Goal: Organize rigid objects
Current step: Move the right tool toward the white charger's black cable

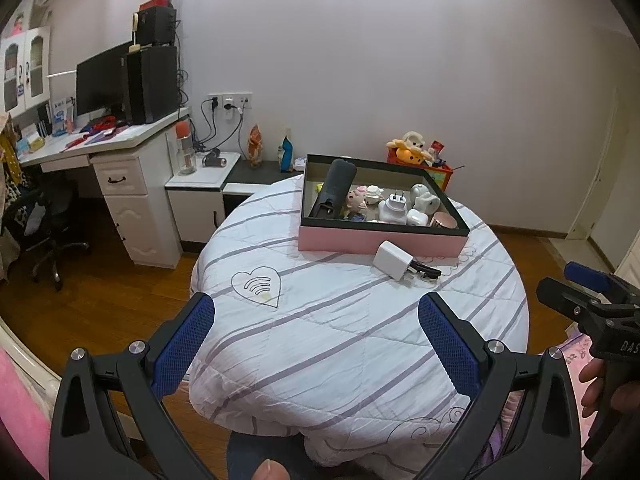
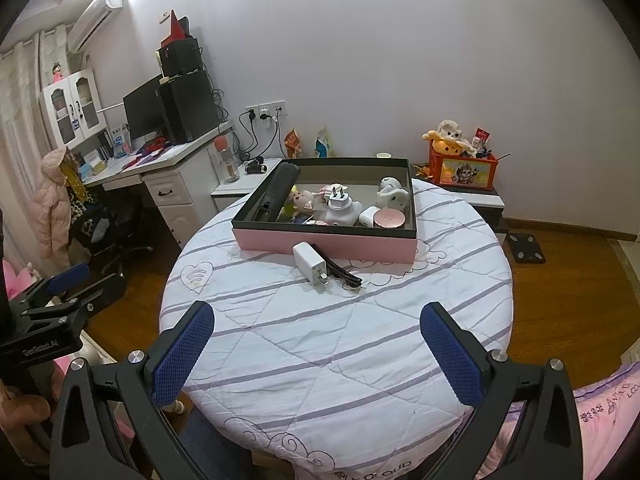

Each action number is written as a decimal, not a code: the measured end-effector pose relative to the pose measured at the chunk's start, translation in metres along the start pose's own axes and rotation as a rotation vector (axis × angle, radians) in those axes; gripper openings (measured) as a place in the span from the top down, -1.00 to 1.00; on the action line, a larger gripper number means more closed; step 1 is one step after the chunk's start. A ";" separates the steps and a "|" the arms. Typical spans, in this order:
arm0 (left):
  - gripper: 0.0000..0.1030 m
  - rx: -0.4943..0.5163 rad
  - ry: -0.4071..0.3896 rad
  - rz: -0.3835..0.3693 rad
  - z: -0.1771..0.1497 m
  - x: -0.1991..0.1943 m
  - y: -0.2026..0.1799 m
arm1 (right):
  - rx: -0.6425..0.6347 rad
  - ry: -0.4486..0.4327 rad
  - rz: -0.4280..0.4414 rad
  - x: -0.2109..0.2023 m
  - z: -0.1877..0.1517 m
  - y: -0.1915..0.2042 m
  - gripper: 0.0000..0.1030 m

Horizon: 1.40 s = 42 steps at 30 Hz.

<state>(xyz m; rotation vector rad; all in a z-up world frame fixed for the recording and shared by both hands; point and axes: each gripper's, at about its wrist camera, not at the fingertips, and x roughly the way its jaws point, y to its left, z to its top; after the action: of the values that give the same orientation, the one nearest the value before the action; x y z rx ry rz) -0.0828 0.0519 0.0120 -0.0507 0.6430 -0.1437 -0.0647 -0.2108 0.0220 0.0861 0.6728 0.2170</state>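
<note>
Both the left gripper (image 1: 316,344) and right gripper (image 2: 318,350) gape wide, empty; the white charger (image 2: 311,261) lies at twelve o'clock, well apart, on the quilt-covered desk (image 2: 340,360), just before the pink tray (image 2: 328,245).

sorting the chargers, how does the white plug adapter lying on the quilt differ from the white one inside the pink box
The adapter on the quilt is a plain rectangular block lying on its side, prongs pointing sideways toward the camera. The adapter in the pink box is rounder and stands with its prongs pointing up. The first lies outside the box beside a black clip; the second sits among small toys. Both are white with two flat prongs.
</note>
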 end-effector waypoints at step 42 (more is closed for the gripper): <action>-1.00 0.007 0.159 -0.013 0.006 0.094 -0.016 | -0.074 0.232 -0.045 0.141 0.009 -0.053 -0.50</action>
<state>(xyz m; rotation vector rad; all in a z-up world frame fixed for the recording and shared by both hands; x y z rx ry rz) -0.0063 0.0217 -0.0374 -0.0366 0.8007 -0.1637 0.0569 -0.2304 -0.0645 -0.0253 0.8962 0.2102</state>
